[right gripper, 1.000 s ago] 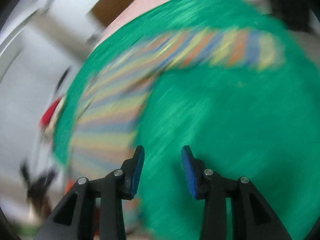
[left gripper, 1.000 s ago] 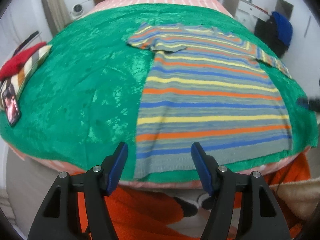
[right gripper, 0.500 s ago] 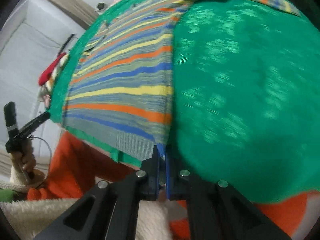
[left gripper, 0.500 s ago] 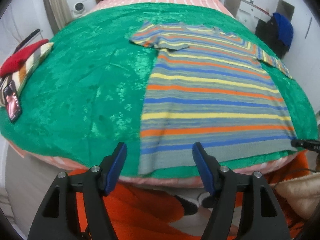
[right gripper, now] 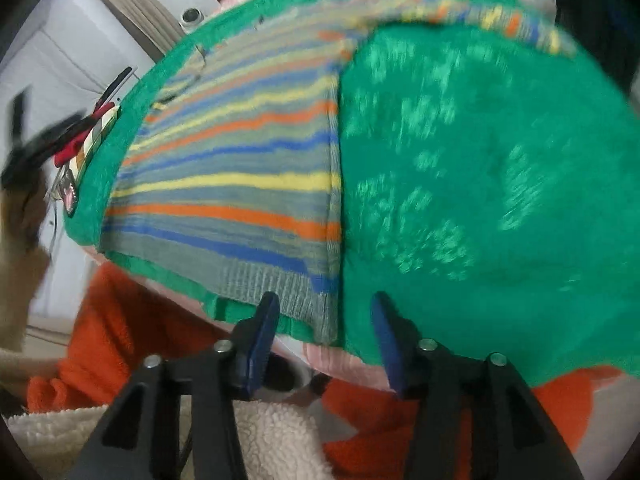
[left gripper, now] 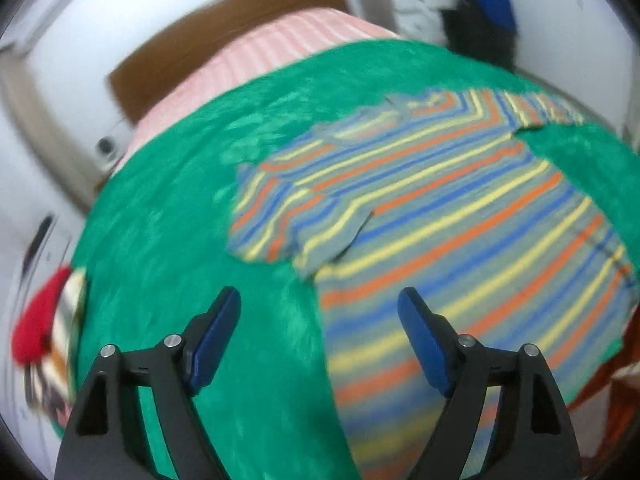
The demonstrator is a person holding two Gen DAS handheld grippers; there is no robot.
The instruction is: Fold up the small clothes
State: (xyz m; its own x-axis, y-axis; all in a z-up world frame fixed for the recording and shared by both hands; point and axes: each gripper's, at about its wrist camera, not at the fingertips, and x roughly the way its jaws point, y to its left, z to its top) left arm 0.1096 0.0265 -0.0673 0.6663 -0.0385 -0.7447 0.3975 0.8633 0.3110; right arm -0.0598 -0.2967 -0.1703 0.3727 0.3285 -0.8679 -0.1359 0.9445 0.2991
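Right tongs point(right gripper: 322, 334) have just been opening, blue pads apart astride the striped shirt point(right gripper: 240, 184)'s hem corner, not pinching. Left tongs point(left gripper: 320, 336) gape wider over its side edge. The shirt, flat on the bed's green blanket point(left gripper: 180, 208), looks soft, light knit: corners and sleeve point(left gripper: 276, 216) seem the best handholds.

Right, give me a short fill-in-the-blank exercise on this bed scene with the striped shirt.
1. The striped knit shirt lies flat on a shiny ____ blanket.
2. The left gripper has blue pads and holds ____.
3. The right gripper hovers at the shirt's ribbed ____, jaws apart.

Missing words: green; nothing; hem
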